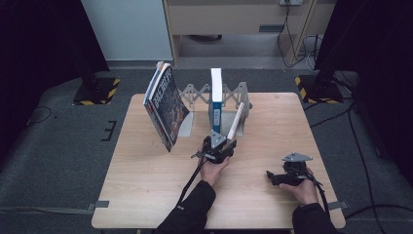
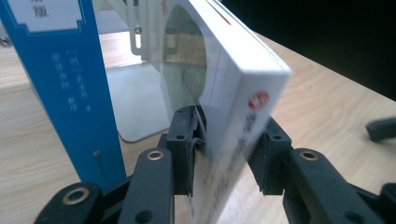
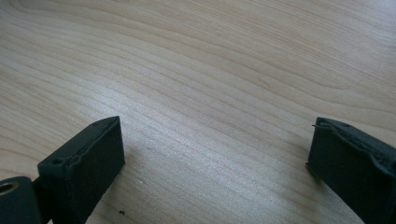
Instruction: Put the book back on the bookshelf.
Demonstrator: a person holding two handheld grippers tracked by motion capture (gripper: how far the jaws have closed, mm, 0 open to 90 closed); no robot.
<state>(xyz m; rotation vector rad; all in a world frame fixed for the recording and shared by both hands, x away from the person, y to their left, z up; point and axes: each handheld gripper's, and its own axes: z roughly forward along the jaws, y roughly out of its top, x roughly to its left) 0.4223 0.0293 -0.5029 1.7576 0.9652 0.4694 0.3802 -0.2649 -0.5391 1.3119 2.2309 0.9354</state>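
Placement nearly done: white book (image 2: 219, 93) leans in rack (image 1: 234, 95) at centre frame, left gripper (image 2: 229, 156) jaws loosened around it, right gripper (image 3: 215, 158) open, idle.

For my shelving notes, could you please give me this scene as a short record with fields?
Left tongs: around the lower edge of the leaning white book; left pad touches, right pad apart
Right tongs: open over bare table
Blue book: upright in the rack
Dark-covered book: leaning at the rack's left end
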